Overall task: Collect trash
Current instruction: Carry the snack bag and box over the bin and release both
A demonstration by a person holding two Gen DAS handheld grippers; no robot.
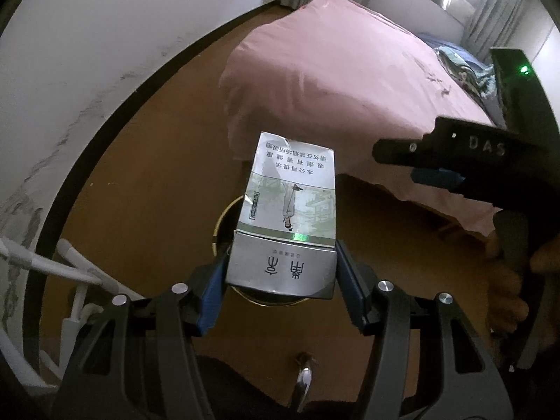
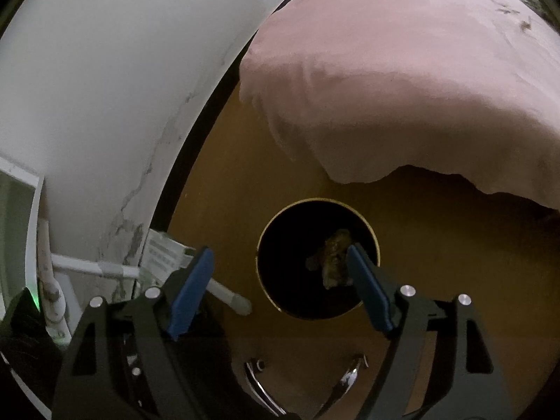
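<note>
The left gripper (image 1: 281, 280) is clamped on a cigarette pack (image 1: 288, 210) by its near, silver end; both blue pads (image 1: 213, 290) press against the pack's sides. The pack is held above a round, dark waste bin (image 2: 283, 262) with a gold rim, standing on the brown floor (image 1: 157, 182) beside a bed under a pink cover (image 1: 332, 77). In the left wrist view most of the bin is hidden beneath the pack, only arcs of rim showing at the pack's left side and near end.

The right gripper (image 2: 280, 280) is held with jaws spread and nothing between them. It is poised over the bin mouth, in which a crumpled brownish scrap (image 2: 332, 262) is seen lying.

Risks noted:
- The far end of the pack projects beyond the bin's far rim as viewed. If released from this position, it is judged that the pack could strike the rim and tip out onto the floor.
- The pack's lid end appears torn and partly lifted; it could catch on the rim.
- The right gripper occupies the space close beside the pack. A collision is possible if either tool is shifted carelessly.
- The bin looks light; a knock could overturn it.
</note>
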